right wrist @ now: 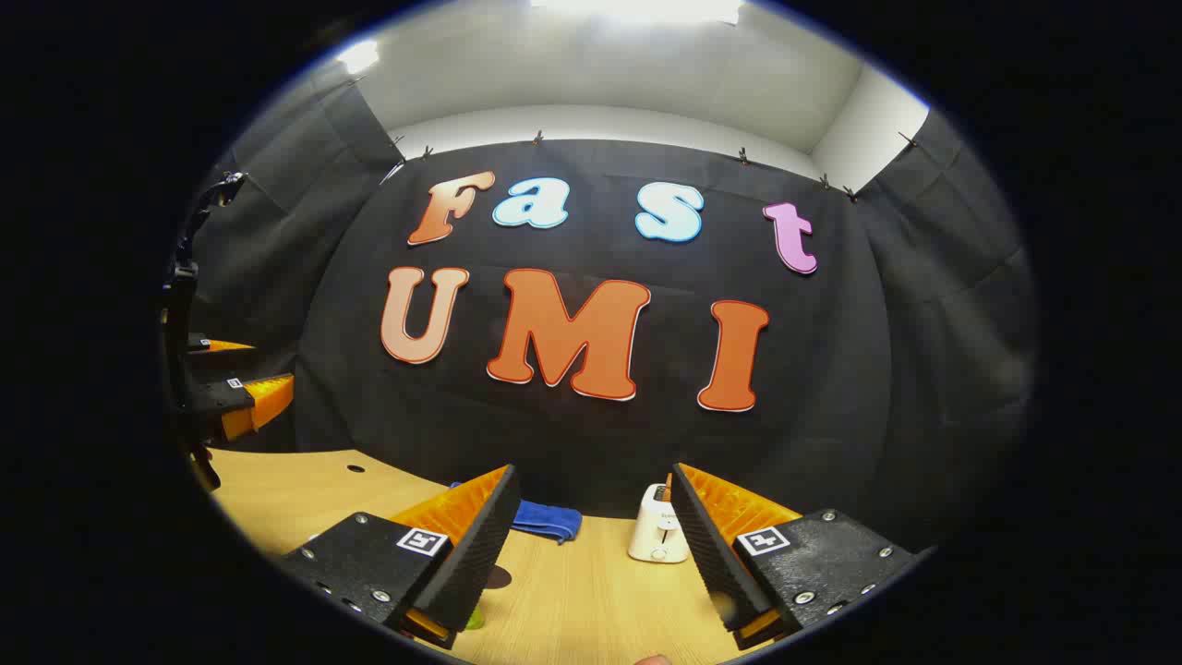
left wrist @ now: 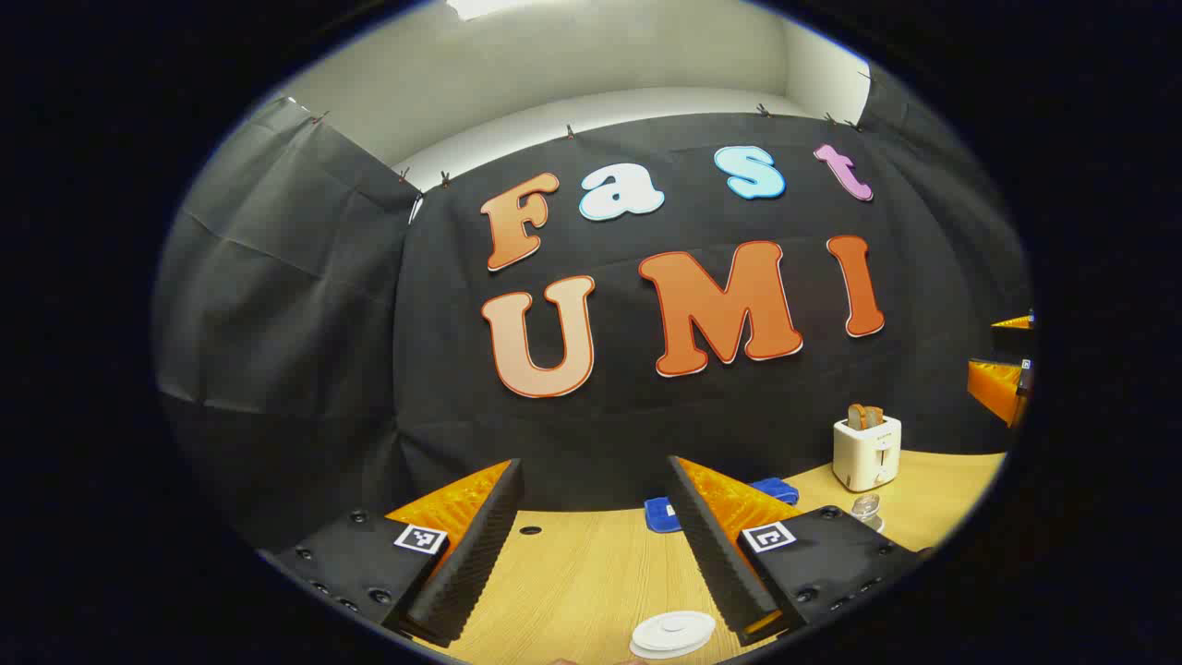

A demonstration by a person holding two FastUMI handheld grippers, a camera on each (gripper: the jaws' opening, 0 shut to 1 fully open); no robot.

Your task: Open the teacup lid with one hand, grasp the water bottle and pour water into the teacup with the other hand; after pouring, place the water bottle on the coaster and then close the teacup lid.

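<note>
Pale wood grain is running across the table (left wrist: 572,573) in both views, under black cloth walls clipped along a white upper wall and ceiling.

Left gripper view: a white round disc (left wrist: 673,634), maybe the teacup lid or the coaster, I cannot tell which, is lying on the table near the bottom edge, just beside the right finger. A small clear glass object (left wrist: 866,507) is sitting in front of a white toaster (left wrist: 866,452) with bread slices poking out of its top, and a blue cloth (left wrist: 661,513) is peeking out behind the right finger. At the far right edge, the right gripper (left wrist: 1007,365) is showing its orange fingers, raised above the table.

Right gripper view: the toaster (right wrist: 657,536) is appearing between the fingers, the blue cloth (right wrist: 547,520) is lying to its left, and a small green object (right wrist: 474,619) is half hidden under the left finger, beside a dark round patch (right wrist: 499,577) that is too obscured to identify. At the left edge, the left gripper (right wrist: 235,392) is hanging above the table. A dark hole (right wrist: 355,469) is marking the tabletop there.

Both sets of tongs are standing spread wide, holding nothing and touching nothing: the left gripper (left wrist: 596,545) and the right gripper (right wrist: 591,554) are each hovering over bare wood.
</note>
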